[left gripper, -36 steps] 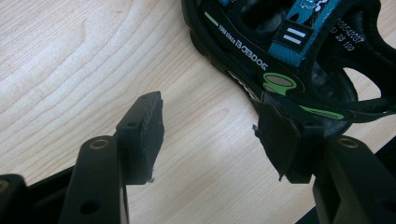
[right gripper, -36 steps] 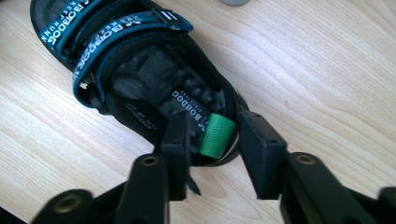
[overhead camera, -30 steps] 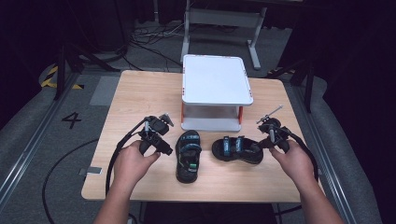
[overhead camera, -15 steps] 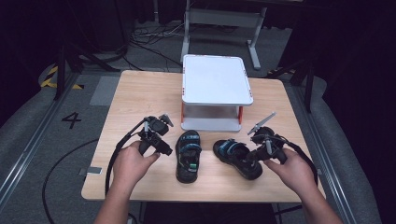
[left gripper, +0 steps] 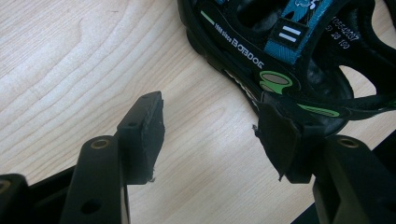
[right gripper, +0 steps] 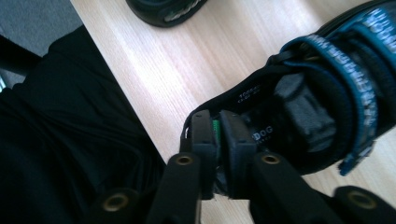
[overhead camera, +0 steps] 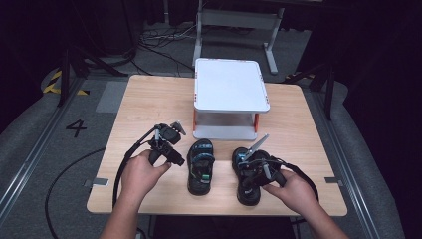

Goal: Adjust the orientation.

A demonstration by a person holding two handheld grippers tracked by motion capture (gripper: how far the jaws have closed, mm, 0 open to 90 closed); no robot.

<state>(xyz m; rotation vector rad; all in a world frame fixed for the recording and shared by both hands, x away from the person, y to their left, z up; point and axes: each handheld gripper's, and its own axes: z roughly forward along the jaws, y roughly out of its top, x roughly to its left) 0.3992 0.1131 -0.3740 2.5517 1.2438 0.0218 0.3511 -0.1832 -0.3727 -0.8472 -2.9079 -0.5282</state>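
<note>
Two black sandals with blue straps lie on the wooden table point(overhead camera: 149, 99). The left sandal point(overhead camera: 200, 167) point(left gripper: 299, 51) points away from me, and my left gripper point(overhead camera: 171, 149) point(left gripper: 210, 135) stands open beside it, with one pad point(left gripper: 275, 140) at the sandal's edge. My right gripper point(overhead camera: 255, 174) point(right gripper: 217, 135) is shut on the heel part of the right sandal point(overhead camera: 248, 193) point(right gripper: 322, 93), which lies lengthwise near the table's front edge. The left sandal's tip point(right gripper: 166, 9) also appears at the top of the right gripper view.
A white two-level stand point(overhead camera: 229, 92) with red posts sits at the table's middle back, just beyond the sandals. The front edge point(right gripper: 121, 88) is close to the right sandal's heel, with dark clothing point(right gripper: 56, 154) below it. Cables and a metal frame are on the floor behind.
My right gripper closed on the right sandal and turned it from lying crosswise to lengthwise, pulling it toward the front edge. The left gripper and left sandal stayed put.
</note>
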